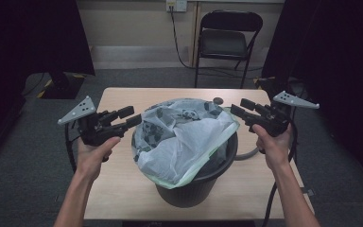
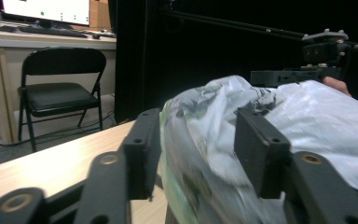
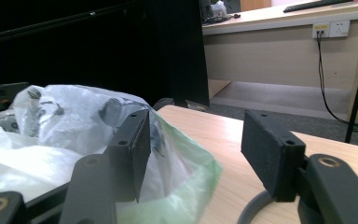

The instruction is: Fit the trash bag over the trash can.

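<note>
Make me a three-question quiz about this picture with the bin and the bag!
1. Where is the bin?
A. on the table
B. on the chair
C. on the floor

2. What colour is the bin?
A. red
B. black
C. yellow

3. How are the left gripper and right gripper?
A. both open
B. both shut
C. one shut

Answers: 1 A, it stands on the wooden top. 2 B, its wall under the bag is black. 3 A, each gripper view shows a gap between the fingers.
</note>
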A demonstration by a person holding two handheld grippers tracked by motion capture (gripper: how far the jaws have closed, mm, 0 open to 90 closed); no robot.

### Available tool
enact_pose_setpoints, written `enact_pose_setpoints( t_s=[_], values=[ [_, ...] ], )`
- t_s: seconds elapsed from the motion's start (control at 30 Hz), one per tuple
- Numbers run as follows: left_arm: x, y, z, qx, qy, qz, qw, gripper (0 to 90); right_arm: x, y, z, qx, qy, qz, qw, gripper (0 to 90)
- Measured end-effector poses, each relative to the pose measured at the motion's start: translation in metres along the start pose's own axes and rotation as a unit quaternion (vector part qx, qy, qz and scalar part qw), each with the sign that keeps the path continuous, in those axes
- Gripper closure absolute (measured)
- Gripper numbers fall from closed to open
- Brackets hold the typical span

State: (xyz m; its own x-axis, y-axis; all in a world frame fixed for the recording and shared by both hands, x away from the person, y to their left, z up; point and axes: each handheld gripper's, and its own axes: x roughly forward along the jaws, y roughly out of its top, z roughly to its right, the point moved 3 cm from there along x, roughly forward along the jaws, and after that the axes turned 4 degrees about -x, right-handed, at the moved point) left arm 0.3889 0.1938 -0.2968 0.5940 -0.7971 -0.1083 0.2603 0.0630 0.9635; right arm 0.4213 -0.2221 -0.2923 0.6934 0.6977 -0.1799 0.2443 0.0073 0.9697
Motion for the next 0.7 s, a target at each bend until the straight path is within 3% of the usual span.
enact_pose_setpoints(
  t_s=[0.07, 0.13, 0.17, 0.3, 0.5, 0.7],
  values=[
    [0.007, -0.003, -0.003, -0.004, 0.005, -0.014, 0.9999, 61.0, 0.001, 0.001, -0.004, -0.003, 0.003, 0.000, 1.0000, 41.6],
    [0.008, -0.005, -0.003, -0.014, -0.008, -0.008, 0.9998, 82.8, 0.001, 0.002, -0.007, -0.009, 0.007, -0.002, 0.9999, 41.5],
    [0.007, -0.006, -0.003, -0.012, -0.005, -0.007, 0.9999, 90.0, 0.001, 0.002, -0.009, -0.013, 0.008, -0.002, 0.9999, 41.3],
    [0.000, -0.009, -0.001, -0.010, 0.002, -0.012, 0.9999, 90.0, -0.001, 0.004, -0.014, -0.019, 0.011, -0.001, 0.9998, 40.9],
    [-0.018, -0.017, 0.014, -0.001, 0.001, -0.015, 0.9999, 90.0, 0.001, 0.008, -0.019, -0.024, 0.012, -0.003, 0.9996, 39.9],
    [-0.031, -0.021, 0.024, 0.008, -0.026, -0.025, 0.9993, 90.0, 0.006, 0.010, -0.024, -0.027, 0.020, -0.006, 0.9994, 39.2]
  ],
)
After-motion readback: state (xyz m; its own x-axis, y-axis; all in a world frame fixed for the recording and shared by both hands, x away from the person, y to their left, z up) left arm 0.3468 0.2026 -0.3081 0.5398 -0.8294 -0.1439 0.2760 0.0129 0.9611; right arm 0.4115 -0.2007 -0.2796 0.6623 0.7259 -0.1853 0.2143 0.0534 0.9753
